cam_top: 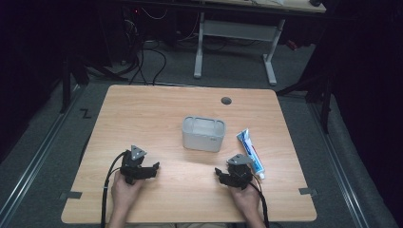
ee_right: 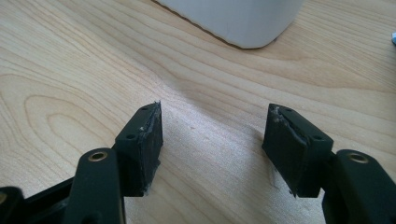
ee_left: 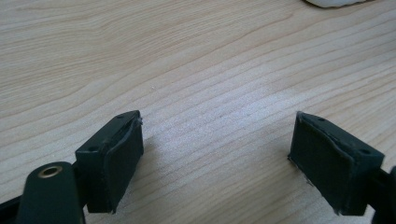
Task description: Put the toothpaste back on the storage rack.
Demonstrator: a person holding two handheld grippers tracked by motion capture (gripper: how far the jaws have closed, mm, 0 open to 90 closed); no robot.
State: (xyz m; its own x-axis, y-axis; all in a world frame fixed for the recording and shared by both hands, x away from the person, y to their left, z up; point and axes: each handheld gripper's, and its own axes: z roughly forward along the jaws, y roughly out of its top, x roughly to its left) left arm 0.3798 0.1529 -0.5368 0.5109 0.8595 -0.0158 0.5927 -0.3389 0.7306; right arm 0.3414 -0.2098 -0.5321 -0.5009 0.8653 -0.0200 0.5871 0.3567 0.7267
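Right gripper (cam_top: 222, 174) jaws spread, empty | toothpaste tube (cam_top: 250, 153) just beside | left gripper (cam_top: 153, 168) jaws spread, empty

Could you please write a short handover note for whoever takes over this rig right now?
Left gripper: open, empty, low over the table.
Right gripper: open, empty, near the front edge.
White container: upright mid-table, looks empty.
Toothpaste tube: lying flat right of the container, beside the right gripper, untouched.
Done: nothing visible yet.
Left: probably pick up the tube with the right gripper and put it in the container.
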